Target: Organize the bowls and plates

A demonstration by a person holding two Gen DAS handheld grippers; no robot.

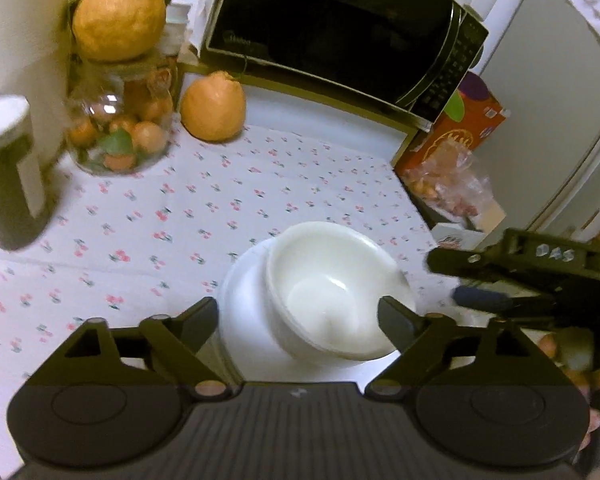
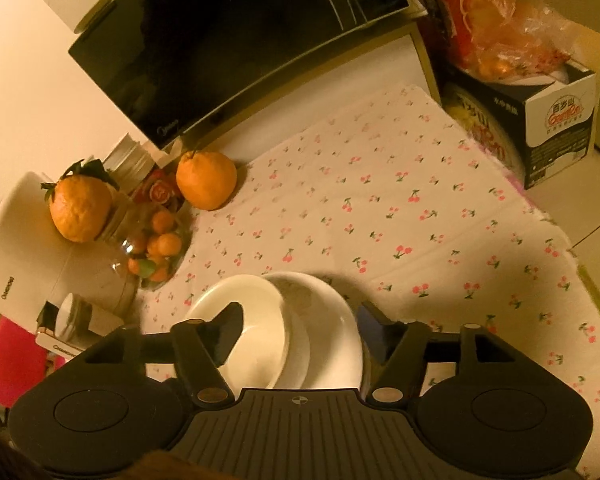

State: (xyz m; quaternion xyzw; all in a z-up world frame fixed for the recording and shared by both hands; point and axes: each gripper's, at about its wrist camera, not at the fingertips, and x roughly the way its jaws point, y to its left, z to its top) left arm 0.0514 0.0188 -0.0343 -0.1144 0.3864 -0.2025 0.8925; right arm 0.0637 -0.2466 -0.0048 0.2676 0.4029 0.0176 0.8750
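A white bowl (image 1: 332, 292) sits tilted on a white plate (image 1: 244, 312) on the cherry-print tablecloth (image 1: 180, 208). My left gripper (image 1: 298, 316) is open, its fingers on either side of the bowl and plate, just above them. The right gripper shows at the right of the left wrist view (image 1: 476, 280). In the right wrist view the bowl (image 2: 248, 328) leans on the plate (image 2: 332, 336), and my right gripper (image 2: 300, 328) is open around them, its left finger (image 2: 228, 336) over the bowl's inside.
A black microwave (image 1: 332, 28) stands at the back. Two large oranges (image 1: 214, 106) and a glass jar of small oranges (image 1: 120, 136) are at the back left, with a dark canister (image 1: 8, 176). Boxes and a bag (image 1: 452, 152) are past the table's right edge.
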